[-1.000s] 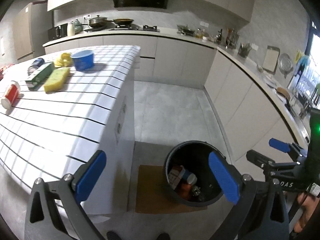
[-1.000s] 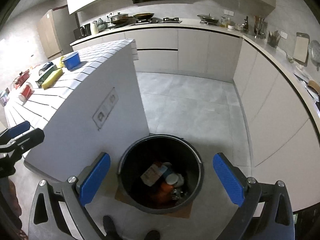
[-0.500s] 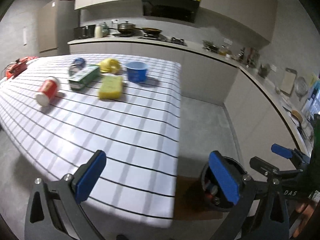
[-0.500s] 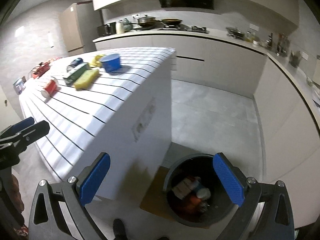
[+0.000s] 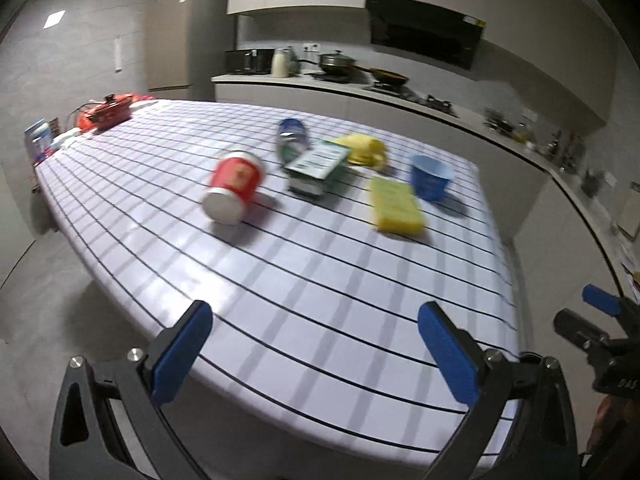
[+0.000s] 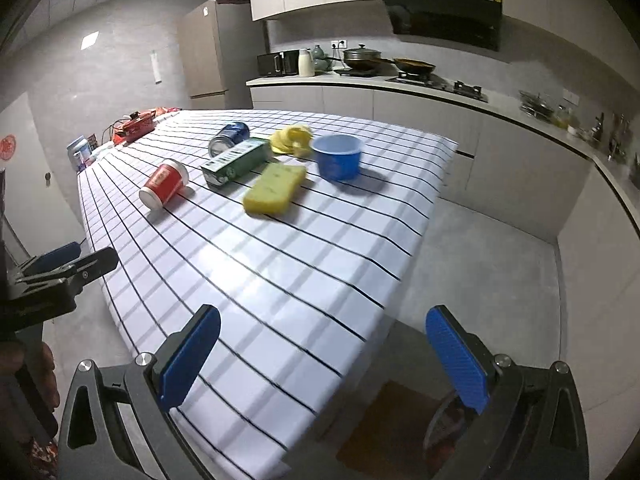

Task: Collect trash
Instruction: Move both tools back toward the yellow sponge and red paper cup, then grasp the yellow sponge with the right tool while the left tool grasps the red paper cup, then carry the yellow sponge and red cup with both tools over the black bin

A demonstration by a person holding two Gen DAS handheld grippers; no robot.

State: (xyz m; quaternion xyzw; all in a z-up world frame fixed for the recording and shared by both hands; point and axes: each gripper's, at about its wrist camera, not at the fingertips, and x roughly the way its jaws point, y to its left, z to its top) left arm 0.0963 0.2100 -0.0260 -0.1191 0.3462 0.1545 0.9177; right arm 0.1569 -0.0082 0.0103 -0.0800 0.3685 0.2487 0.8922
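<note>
Two empty claws hang over the near edge of a worktop (image 5: 320,280) covered in a white cloth with black grid lines. The left claw (image 5: 316,354) has its blue pads spread wide with nothing between them, and the right claw (image 6: 324,356) is parted just as wide, reaching past the worktop's corner above the floor. The trash lies clustered well apart from both, toward the far end of the cloth — a red paper cup (image 5: 233,188) on its side, a green carton (image 5: 318,168) lying flat beside a toppled blue can (image 5: 292,140), a crumpled yellow wrapper (image 5: 364,152), a yellow sponge (image 5: 396,210) and an upright blue bowl (image 5: 431,176). In the right wrist view the same items run from the cup at left to the bowl at right. A red pot (image 5: 108,110) sits at the worktop's far left end — motion blur softens the left view.
</note>
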